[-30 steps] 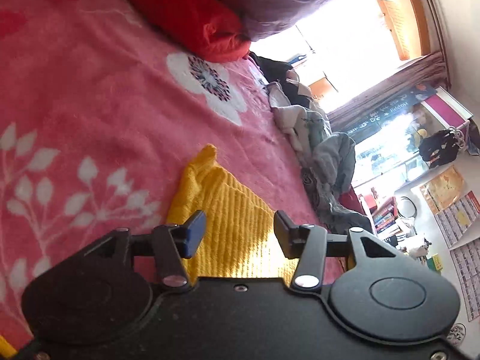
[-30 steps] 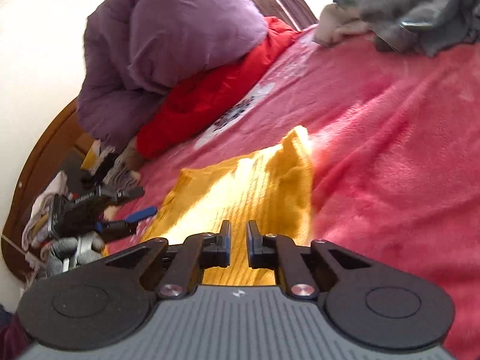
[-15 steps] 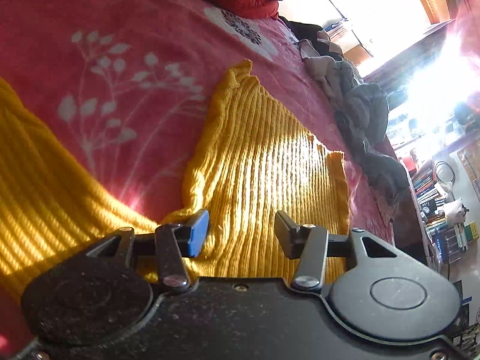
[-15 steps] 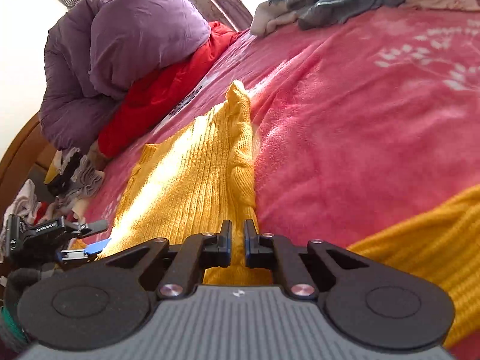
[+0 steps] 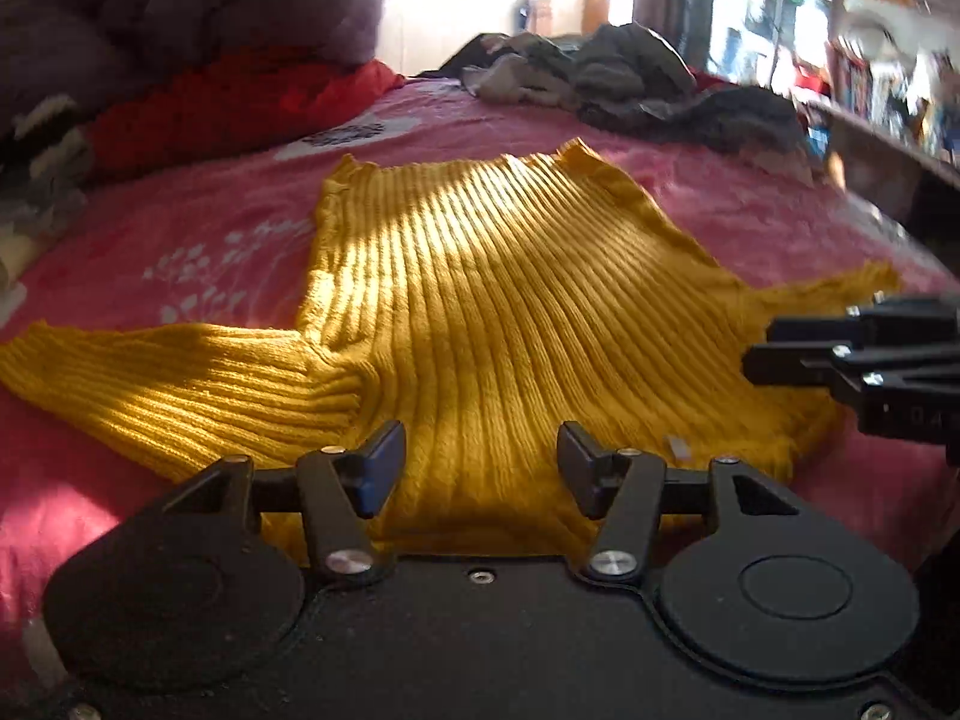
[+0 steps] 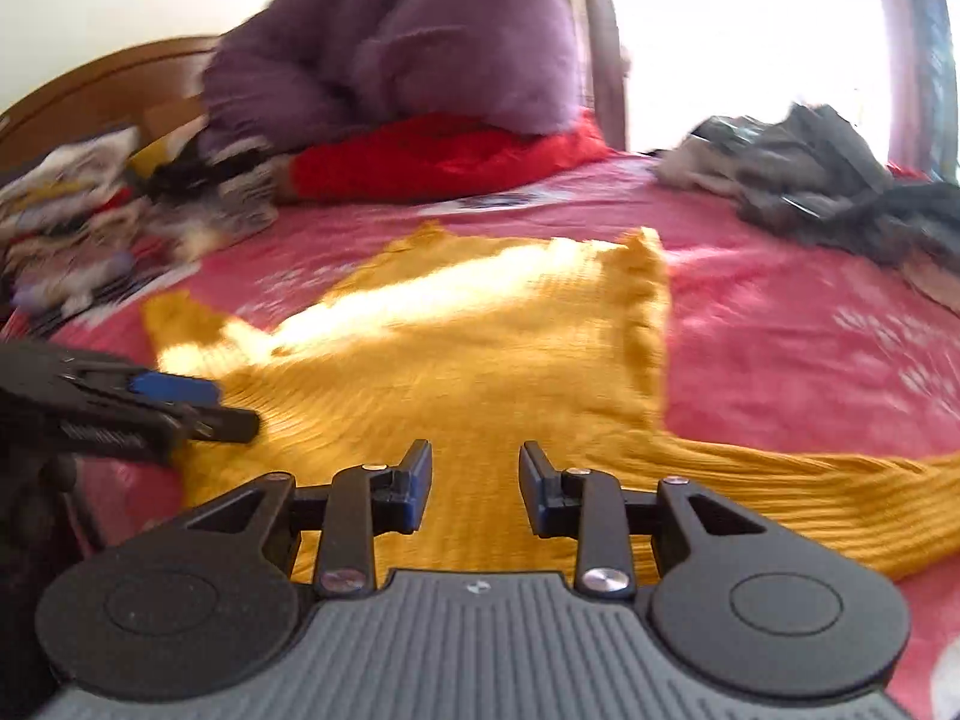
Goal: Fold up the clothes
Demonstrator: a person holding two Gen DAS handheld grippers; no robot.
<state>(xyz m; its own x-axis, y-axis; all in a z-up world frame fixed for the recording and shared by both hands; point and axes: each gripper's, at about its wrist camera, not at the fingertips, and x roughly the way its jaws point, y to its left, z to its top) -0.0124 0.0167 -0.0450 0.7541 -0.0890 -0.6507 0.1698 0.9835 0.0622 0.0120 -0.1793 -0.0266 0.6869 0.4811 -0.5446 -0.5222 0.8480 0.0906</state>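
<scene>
The yellow ribbed sweater now lies spread flat on the pink floral blanket, sleeves out to both sides, where half a second ago it was bunched. The right gripper has parted its jaws; the left gripper stays spread, empty. Only the right view shows the wooden headboard.
</scene>
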